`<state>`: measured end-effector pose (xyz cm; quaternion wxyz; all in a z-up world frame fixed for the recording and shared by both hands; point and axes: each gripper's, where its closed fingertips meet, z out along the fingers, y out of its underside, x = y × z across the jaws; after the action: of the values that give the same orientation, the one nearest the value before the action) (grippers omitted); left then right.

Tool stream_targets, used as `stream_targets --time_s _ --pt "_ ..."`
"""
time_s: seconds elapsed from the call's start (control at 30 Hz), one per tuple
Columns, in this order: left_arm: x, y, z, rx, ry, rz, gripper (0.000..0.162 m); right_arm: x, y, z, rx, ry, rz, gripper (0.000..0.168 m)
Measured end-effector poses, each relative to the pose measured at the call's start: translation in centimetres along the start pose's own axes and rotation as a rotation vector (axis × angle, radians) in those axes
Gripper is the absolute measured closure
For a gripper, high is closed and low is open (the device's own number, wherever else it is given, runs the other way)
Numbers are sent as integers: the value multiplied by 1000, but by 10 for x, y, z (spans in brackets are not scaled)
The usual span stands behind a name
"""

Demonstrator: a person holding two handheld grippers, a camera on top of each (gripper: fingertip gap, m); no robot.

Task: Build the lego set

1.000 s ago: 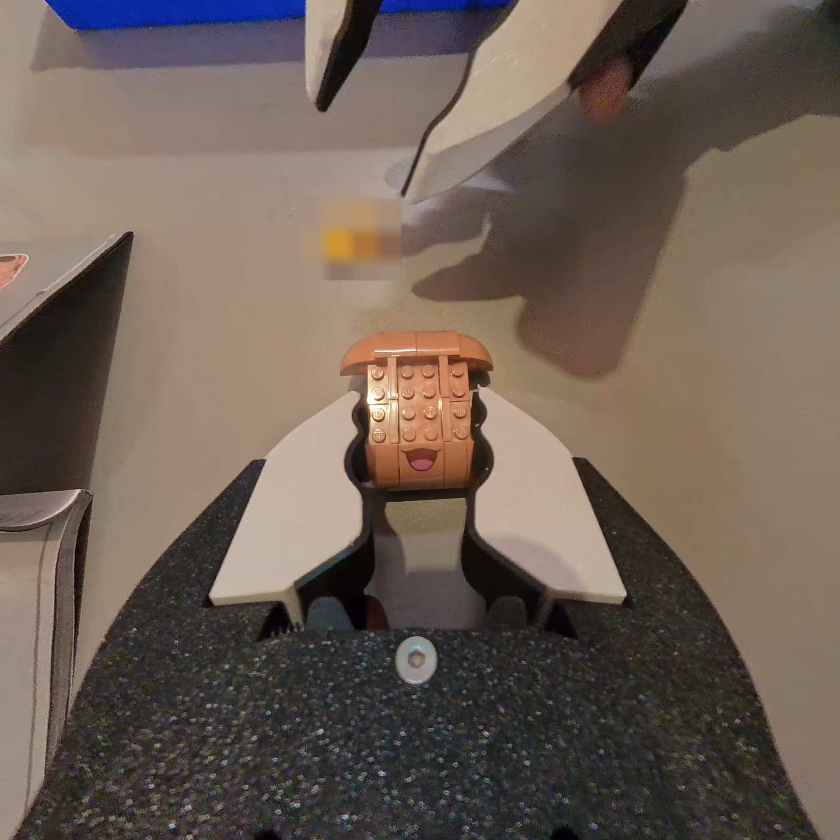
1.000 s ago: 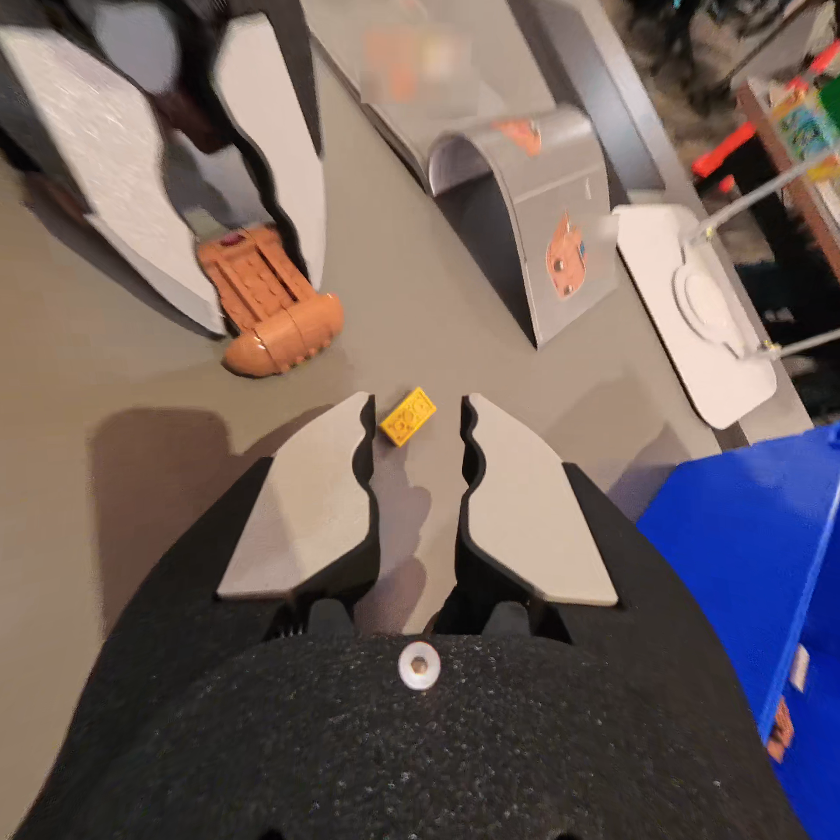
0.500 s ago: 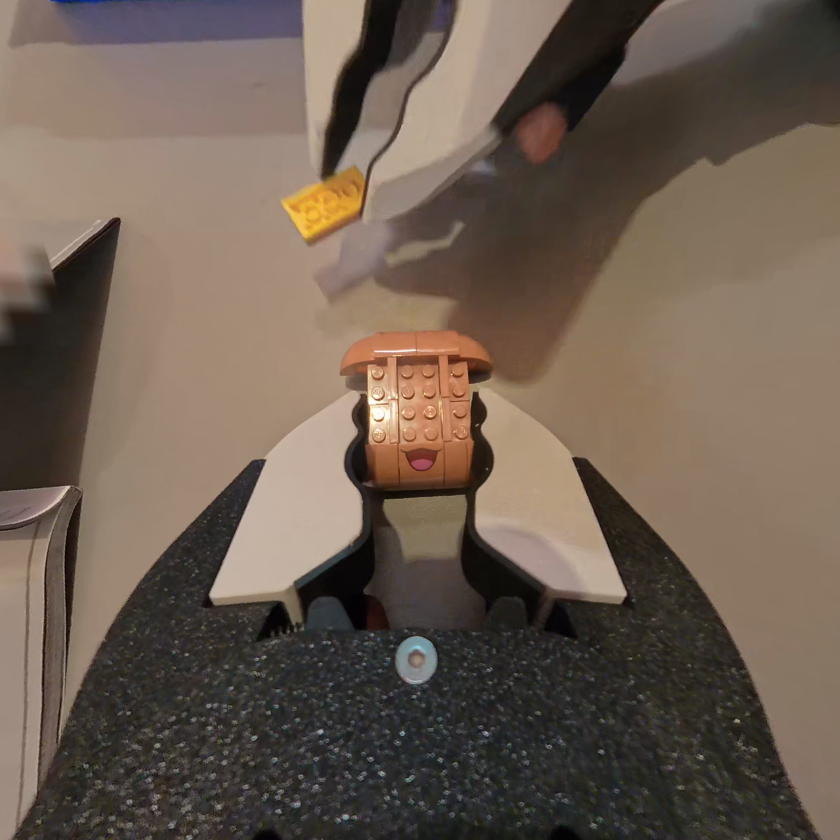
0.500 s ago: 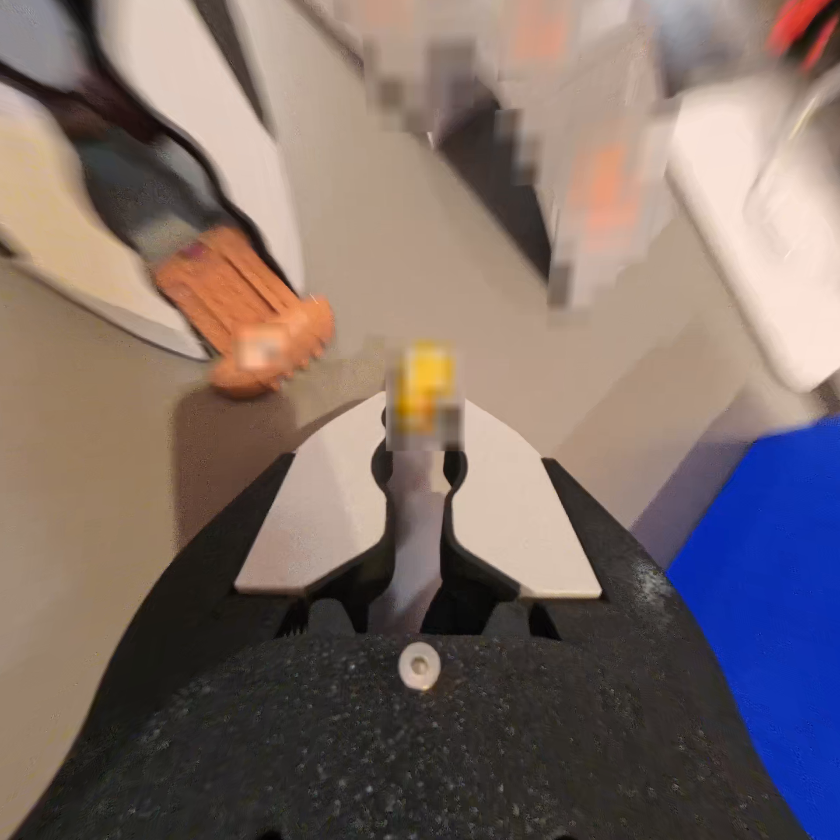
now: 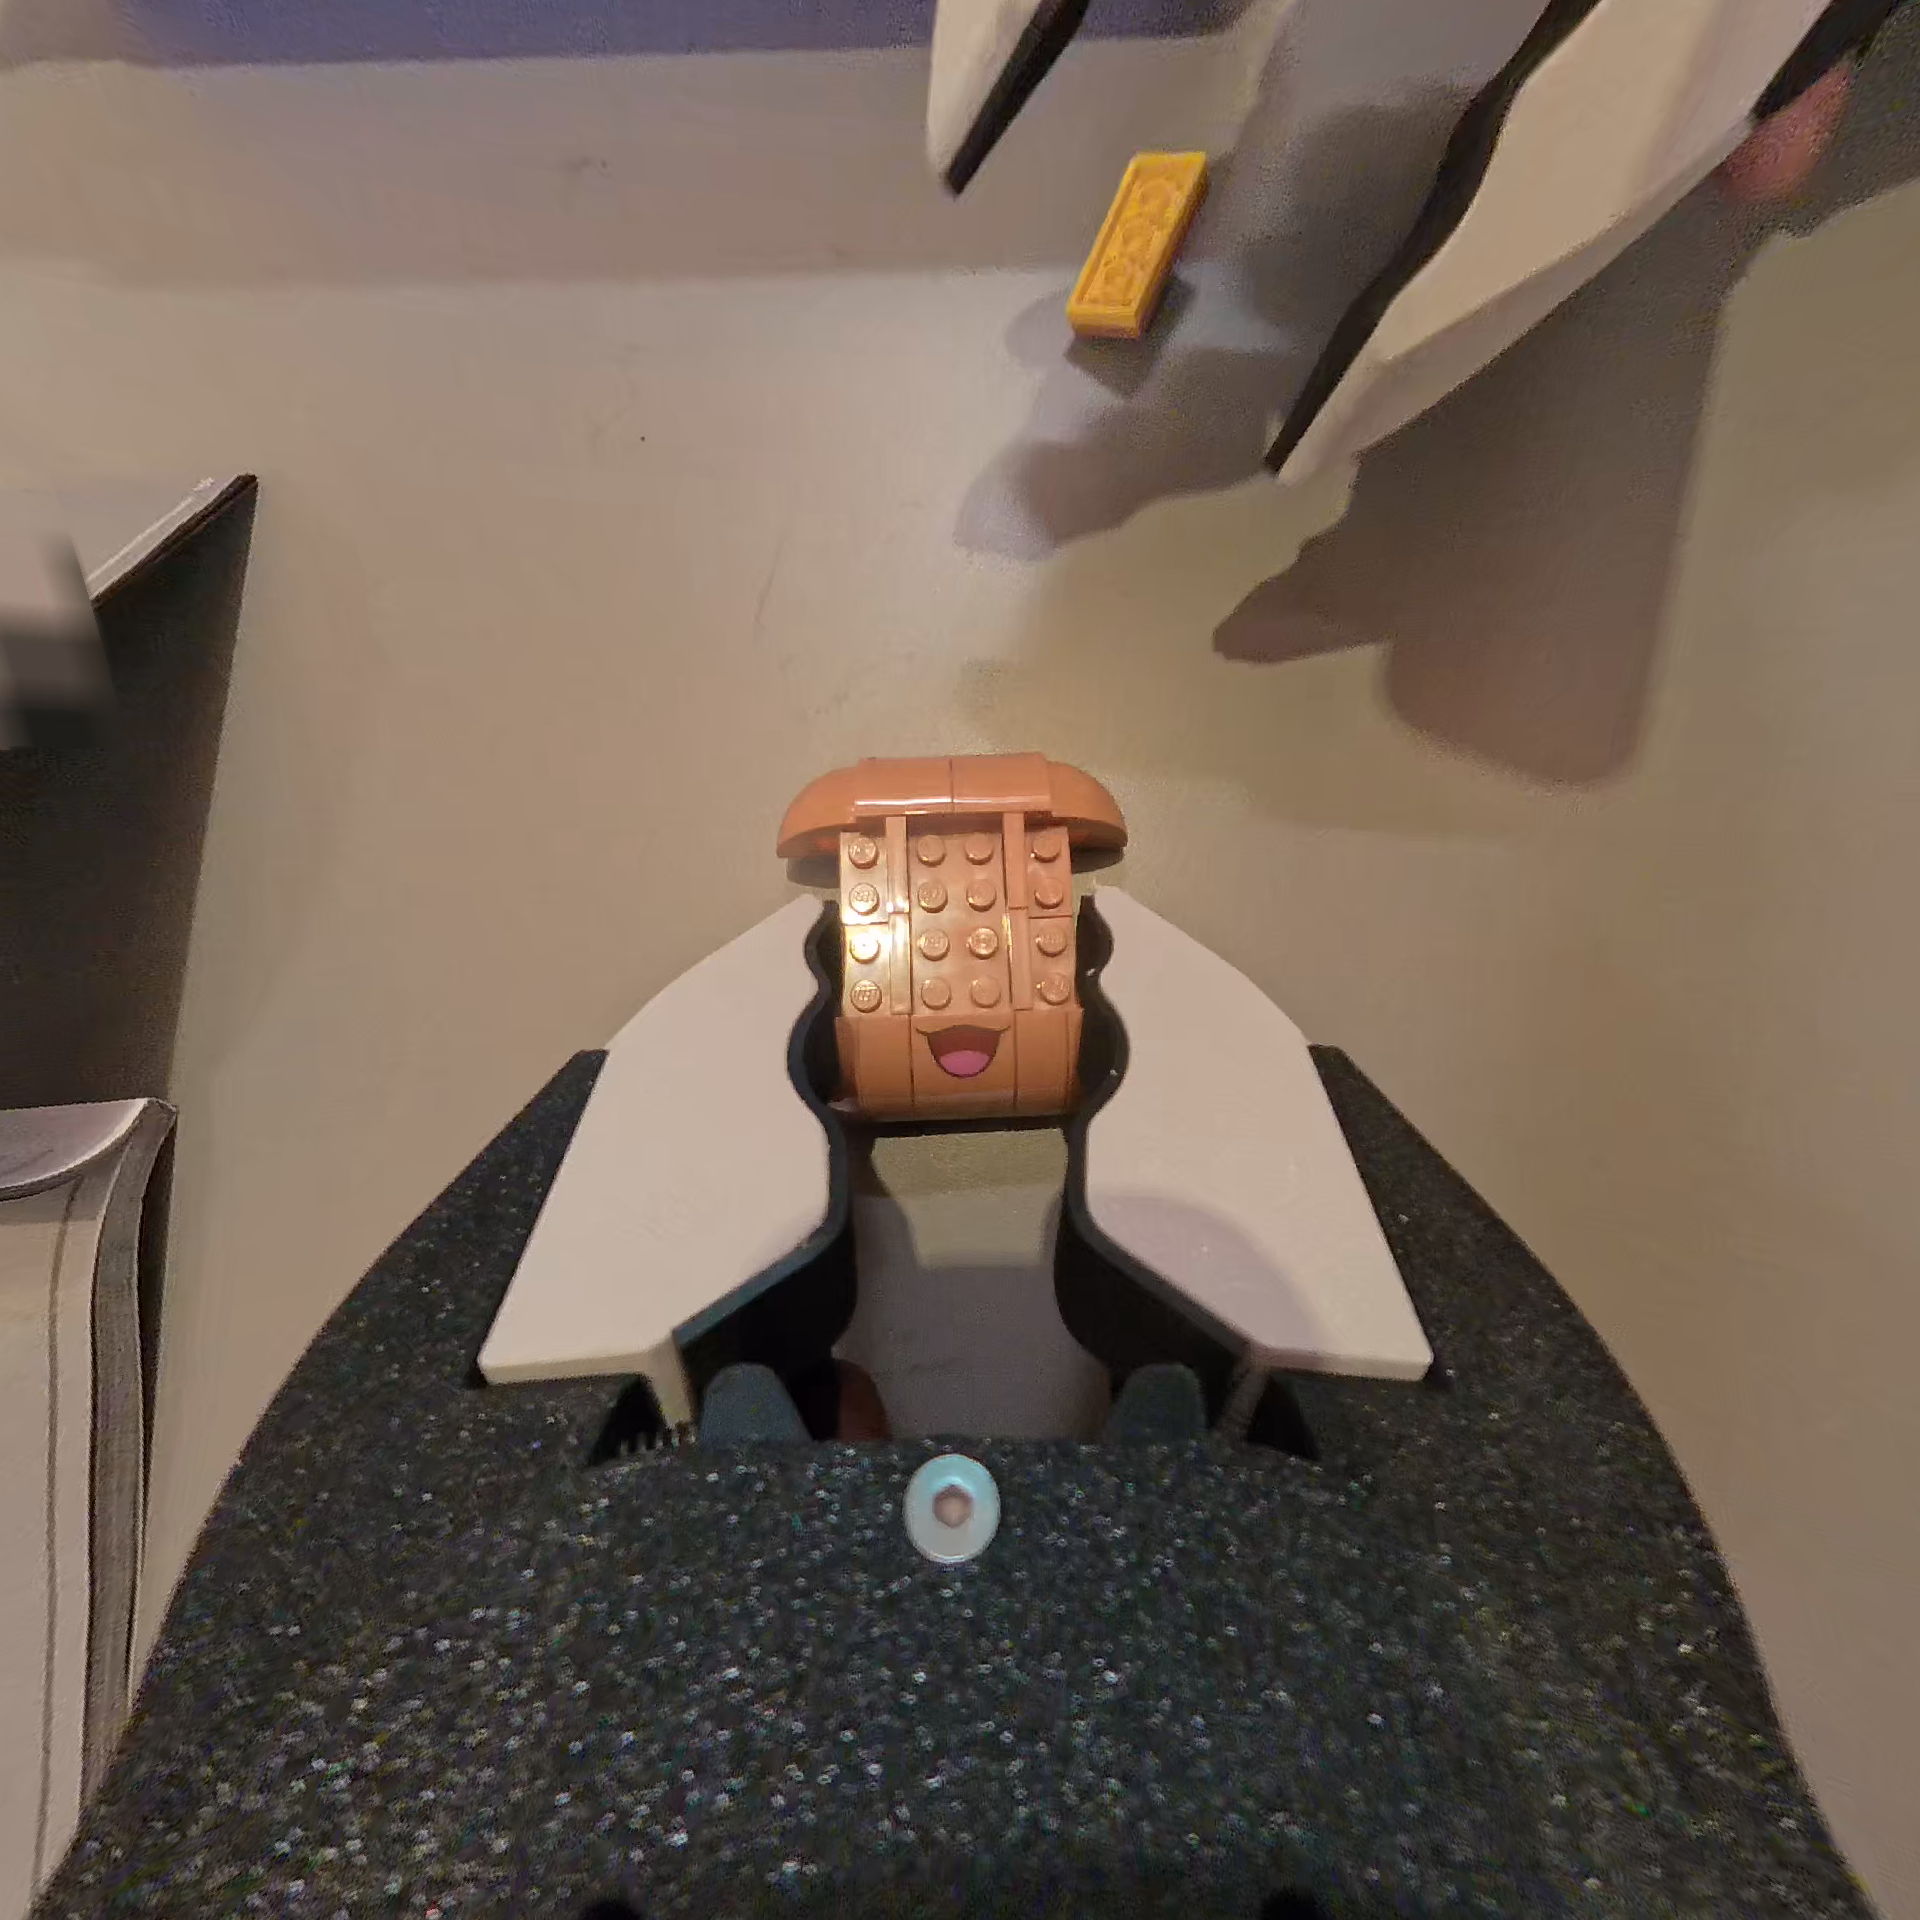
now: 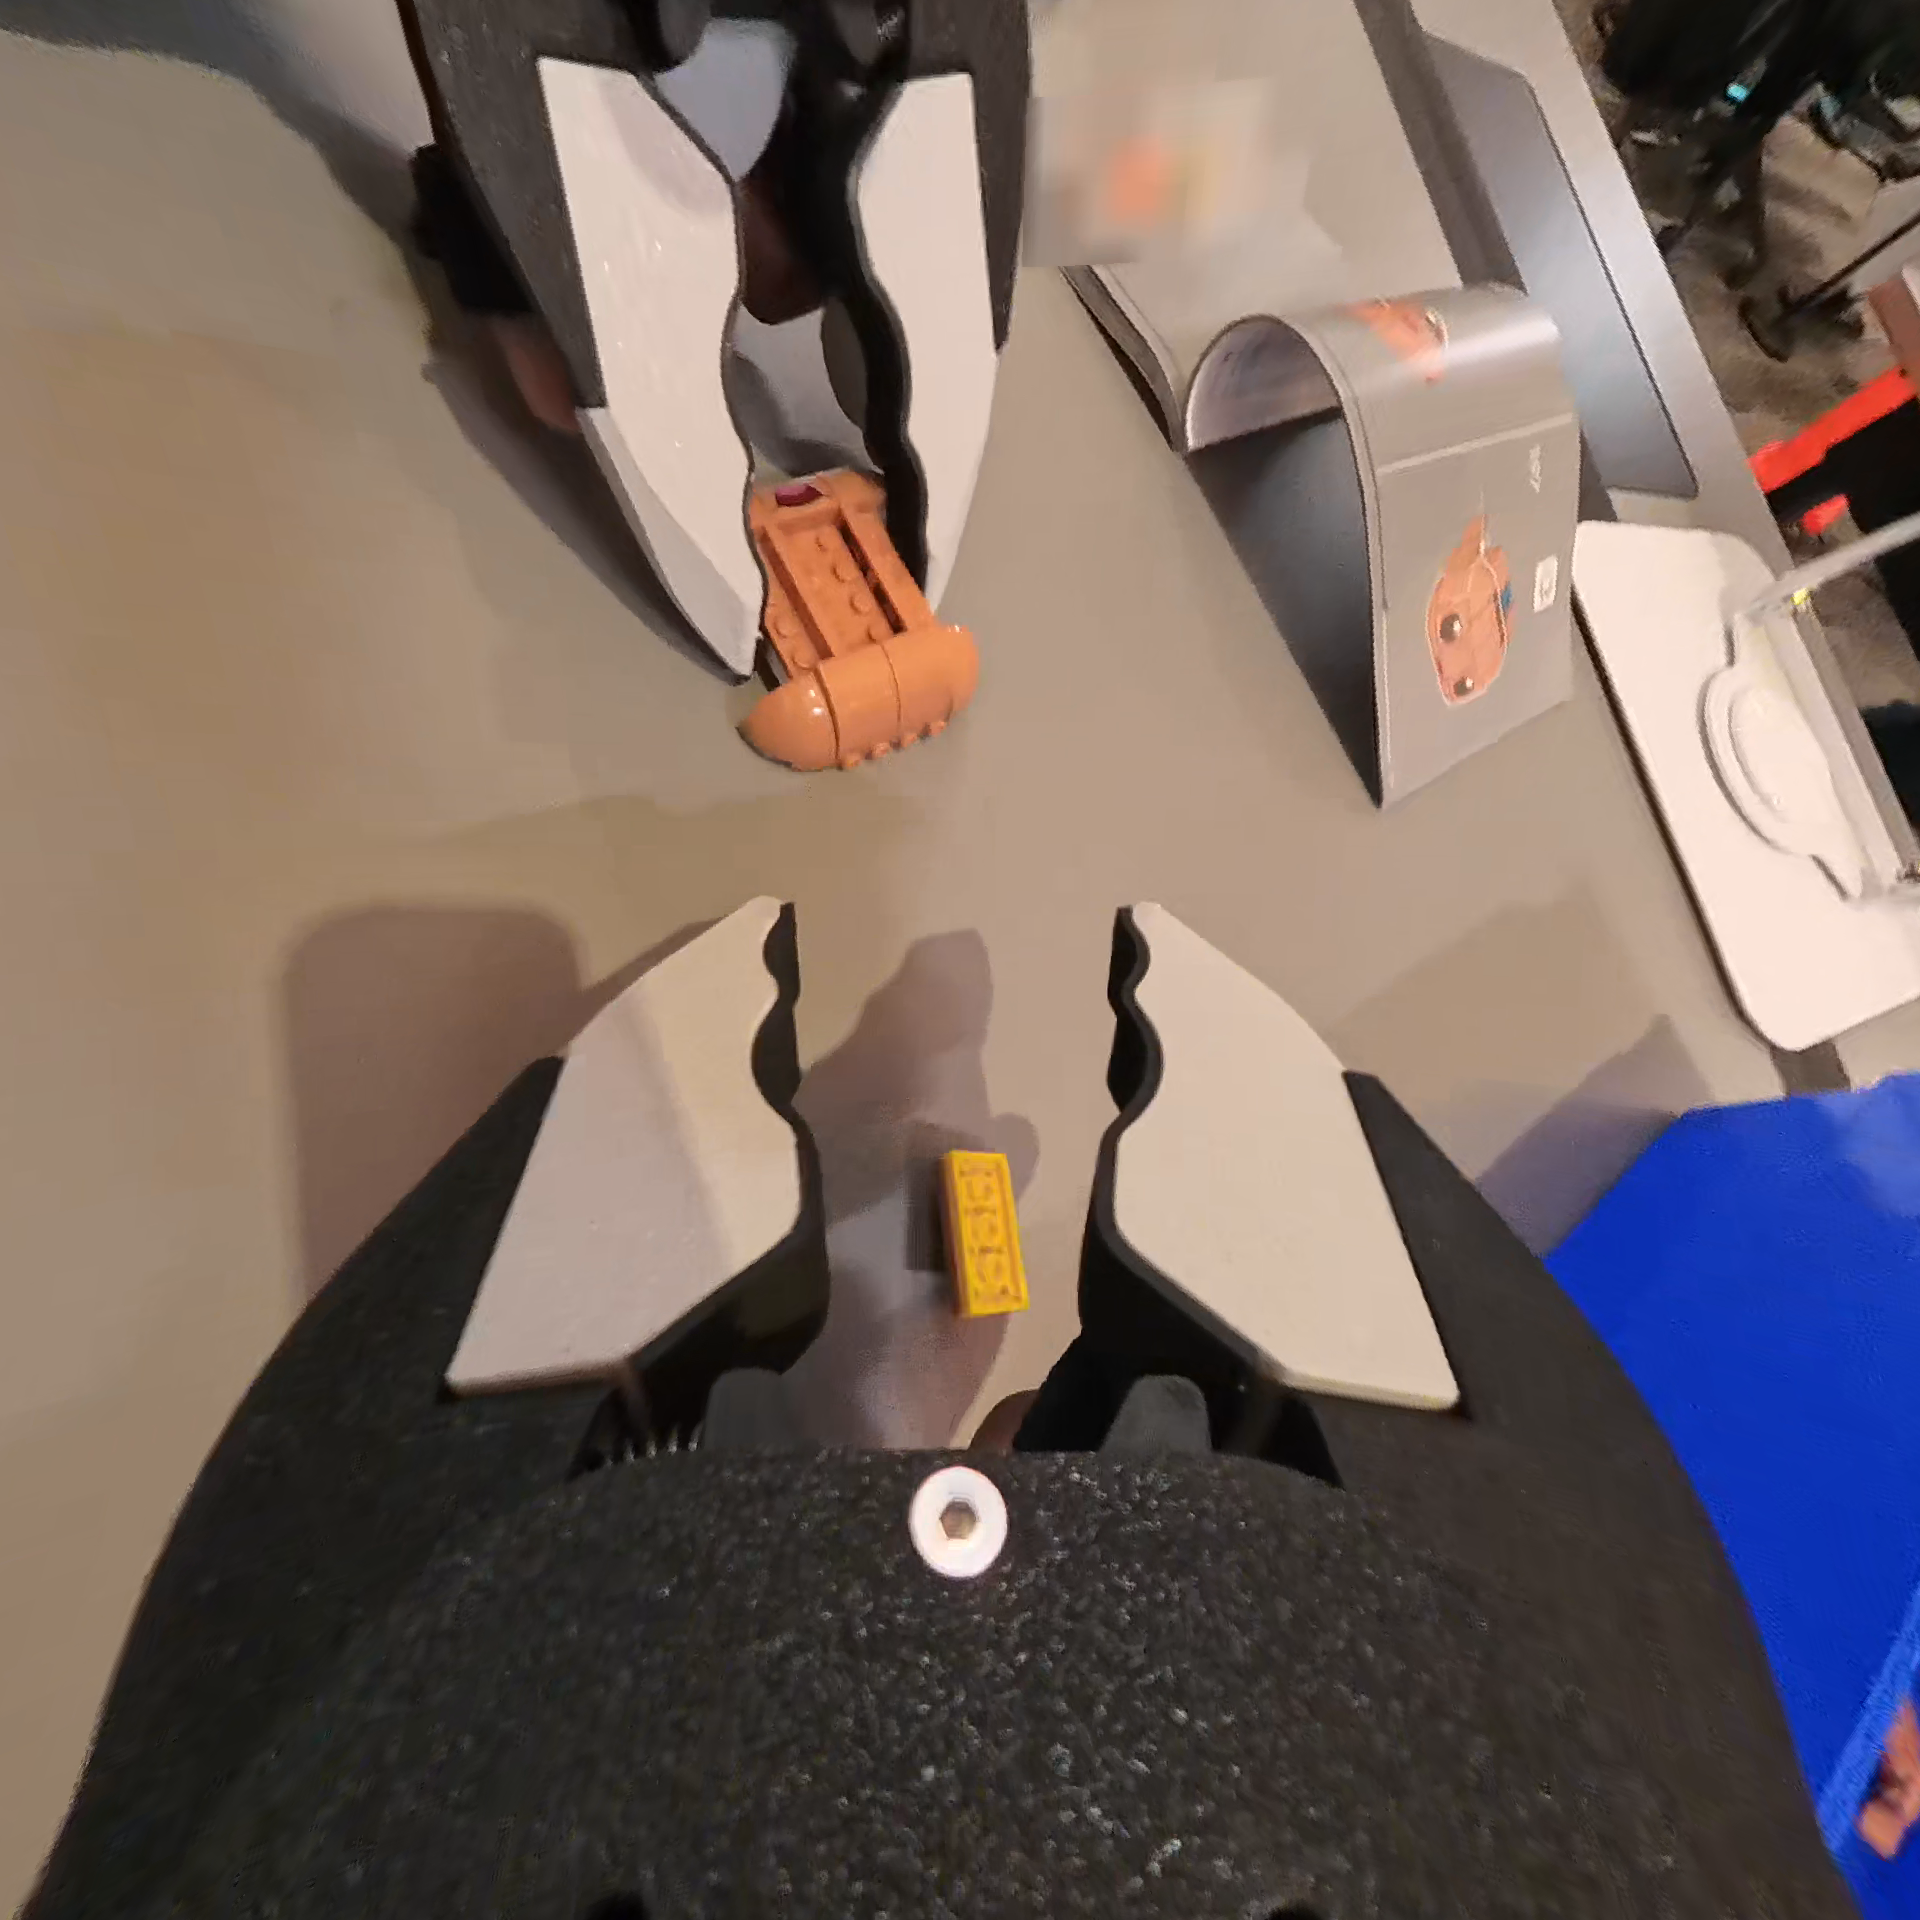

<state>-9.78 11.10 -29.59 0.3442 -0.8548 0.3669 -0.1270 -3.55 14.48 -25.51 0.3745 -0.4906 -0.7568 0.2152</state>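
Yellow plate (image 6: 985, 1233) lies between right gripper's (image 6: 954, 961) spread fingers.

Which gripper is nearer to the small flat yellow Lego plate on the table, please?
Right. The right gripper is open, with the small flat yellow Lego plate lying between its fingers. The left gripper, farther off, is shut on the tan Lego assembly.

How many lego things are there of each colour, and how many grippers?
Brown lego build: 1, clamped in the left gripper
Yellow lego plate: 1, lying on the table between the fingers of the open right gripper
Grippers: 2
Total: 4
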Motion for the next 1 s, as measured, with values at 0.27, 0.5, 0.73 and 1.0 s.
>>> stream_targets --time_s 0.27,0.5,0.73,1.0 --pt "2 -2 1 3 4 8 119 13 52 -36 -124 134 255 123" --pt "4 -2 2 3 7 9 119 2 82 -23 -240 49 379 145" --pt "6 -2 1 1 15 15 119 10 -1 -43 226 -63 513 133" --pt "9 -3 2 4 28 18 119 -3 23 -30 107 -65 487 120"
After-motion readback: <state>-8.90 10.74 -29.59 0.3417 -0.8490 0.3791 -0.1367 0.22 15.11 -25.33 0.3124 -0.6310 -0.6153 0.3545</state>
